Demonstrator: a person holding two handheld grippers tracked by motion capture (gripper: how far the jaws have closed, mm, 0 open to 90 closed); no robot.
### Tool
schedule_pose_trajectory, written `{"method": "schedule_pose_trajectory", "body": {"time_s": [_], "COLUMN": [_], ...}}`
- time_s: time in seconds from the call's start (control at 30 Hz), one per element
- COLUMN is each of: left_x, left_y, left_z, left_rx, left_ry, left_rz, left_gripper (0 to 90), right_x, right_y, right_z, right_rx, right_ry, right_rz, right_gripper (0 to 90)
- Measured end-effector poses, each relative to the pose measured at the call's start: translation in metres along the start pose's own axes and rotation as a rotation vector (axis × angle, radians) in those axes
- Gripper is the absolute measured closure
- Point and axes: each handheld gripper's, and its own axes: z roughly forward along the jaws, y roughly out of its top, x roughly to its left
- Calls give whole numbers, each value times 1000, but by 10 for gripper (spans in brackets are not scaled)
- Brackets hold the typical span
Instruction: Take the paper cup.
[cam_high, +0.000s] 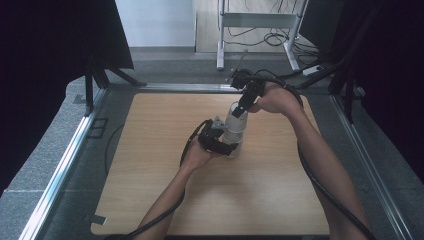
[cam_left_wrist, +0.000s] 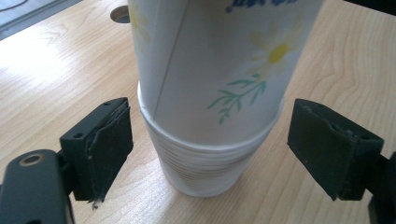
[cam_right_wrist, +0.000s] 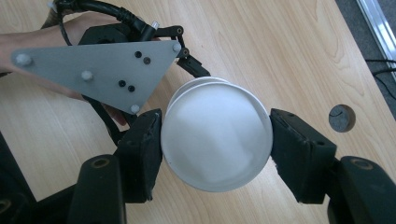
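A: left gripper (cam_high: 223, 145) status?
B: jaws apart, one each side of the lower cup stack (cam_left_wrist: 201, 163), pads not touching it. Stack stands upright on the wooden table (cam_high: 150, 165), about mid-table

A: and the flowered cup (cam_left_wrist: 219, 60)?
B: nested in the top of that stack, rim of the stack showing around it. Daisy and green sprig print on its wall

A: right gripper (cam_right_wrist: 215, 135)?
B: closed on the top cup's rim, a pad pressing on each side, looking down into its white inside. In the high view it comes at the cup from above and behind

A: cup lifted clear?
B: can't tell for certain, the bottom edge is hidden inside the stack. Round hole (cam_right_wrist: 342, 117) in the tabletop off to the right
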Motion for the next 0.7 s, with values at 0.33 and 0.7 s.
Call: {"method": "schedule_pose_trajectory", "body": {"time_s": [0.33, 0.7], "left_x": [-2, -6], "left_y": [2, 1], "left_z": [-12, -22], "left_rx": [3, 6], "left_ry": [-14, -23], "left_rz": [10, 24], "left_gripper": [78, 67], "right_x": [7, 13], "right_y": [-3, -13], "right_z": [-15, -33], "right_rx": [-31, -47], "right_ry": [-15, -29], "right_rz": [-17, -19], "right_gripper": [369, 369]}}
